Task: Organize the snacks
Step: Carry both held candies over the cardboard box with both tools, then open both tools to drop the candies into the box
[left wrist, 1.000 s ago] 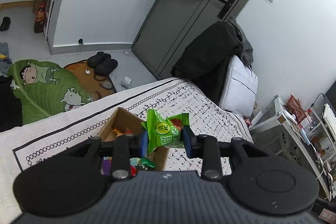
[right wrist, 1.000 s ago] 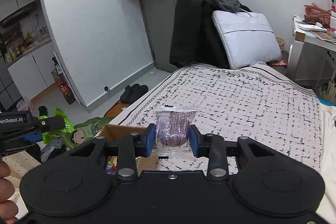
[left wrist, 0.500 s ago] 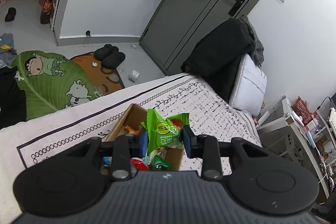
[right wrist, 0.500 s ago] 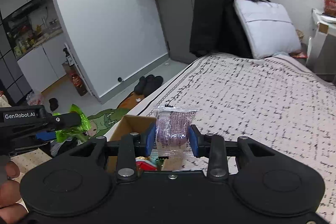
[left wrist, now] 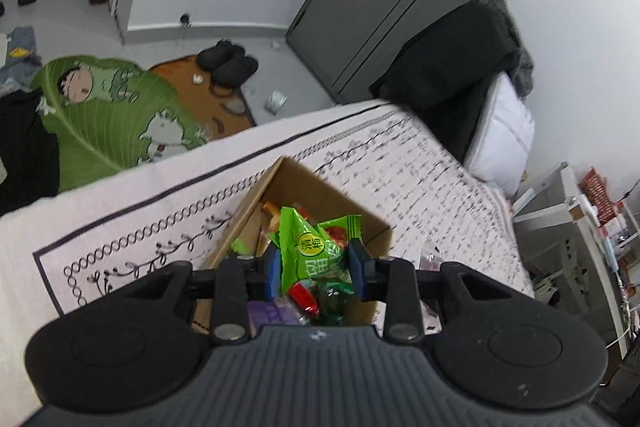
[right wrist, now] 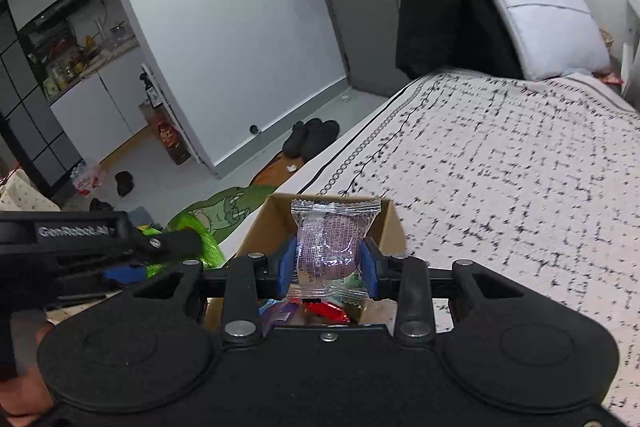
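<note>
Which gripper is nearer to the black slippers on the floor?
Left. The left gripper holds its green packet on the floor side of the box, towards the slippers; the right gripper is on the bed side.

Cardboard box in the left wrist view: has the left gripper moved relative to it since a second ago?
Yes. The left gripper, shut on the green snack packet, has come closer over the cardboard box.

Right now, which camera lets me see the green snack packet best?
The left wrist view. There the green snack packet sits front and centre, pinched by the left gripper above the cardboard box, label facing the camera. The right wrist view shows only a shiny green sliver of it behind that gripper's black finger.
</note>
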Available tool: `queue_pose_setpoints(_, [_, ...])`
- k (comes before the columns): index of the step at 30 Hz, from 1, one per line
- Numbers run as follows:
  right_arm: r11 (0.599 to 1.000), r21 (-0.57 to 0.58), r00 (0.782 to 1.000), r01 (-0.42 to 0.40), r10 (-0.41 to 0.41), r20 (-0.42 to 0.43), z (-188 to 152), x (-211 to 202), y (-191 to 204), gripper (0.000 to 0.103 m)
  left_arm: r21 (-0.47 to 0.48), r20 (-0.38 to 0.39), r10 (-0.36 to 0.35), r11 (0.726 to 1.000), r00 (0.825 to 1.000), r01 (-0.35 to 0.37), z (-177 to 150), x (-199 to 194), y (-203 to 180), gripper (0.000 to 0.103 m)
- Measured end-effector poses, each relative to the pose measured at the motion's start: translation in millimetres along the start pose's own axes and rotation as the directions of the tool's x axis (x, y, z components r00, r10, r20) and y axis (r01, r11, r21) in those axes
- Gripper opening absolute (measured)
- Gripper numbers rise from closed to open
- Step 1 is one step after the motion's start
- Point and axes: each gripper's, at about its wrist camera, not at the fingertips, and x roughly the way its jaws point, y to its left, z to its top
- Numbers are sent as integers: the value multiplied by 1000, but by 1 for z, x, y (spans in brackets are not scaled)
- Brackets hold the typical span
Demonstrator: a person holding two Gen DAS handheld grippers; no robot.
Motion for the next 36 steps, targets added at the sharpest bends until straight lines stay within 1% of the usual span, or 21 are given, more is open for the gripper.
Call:
queue_pose_setpoints(6, [1000,11,999,-12,13,-32,-8,13,1,34,-10,-26,33,999,999,-34,-1,11,4,33])
queue_pose_setpoints(9, [1000,16,999,-14,14,-45,-11,16,0,34,-16,-34,41,999,999,-42,-1,15,5,35])
queue_pose_setpoints(12, [1000,13,998,-19,20,-54,-12,18,3,34,-27,-45,46,999,998,-47,-1,19,6,39])
queue_pose_setpoints(14, [1000,7,998,-24,25,-59,-12,20,4,34,-31,-52,44,998,998,-46,0,21,7,45])
queue_pose_setpoints(23, [999,-7,996,-35,35,-81,-11,23,13,34,-37,-42,50,998,998,-52,0,16,8,51])
queue_pose_setpoints(32, [999,0,993,-44,44,-114,-14,34,15,36,-58,-32,63,996,998,-65,4,14,15,53])
queue_pose_setpoints(33, [999,3,991,-47,47,-122,-14,37,15,37,-57,-35,62,996,997,-64,4,15,15,53])
queue_pose_setpoints(35, [999,18,989,-44,46,-140,-15,41,11,47,-53,-41,59,997,997,-61,4,17,16,53])
queue_pose_setpoints(36, [999,19,990,-37,40,-136,-16,40,10,49,-54,-41,61,997,997,-63,5,18,17,53])
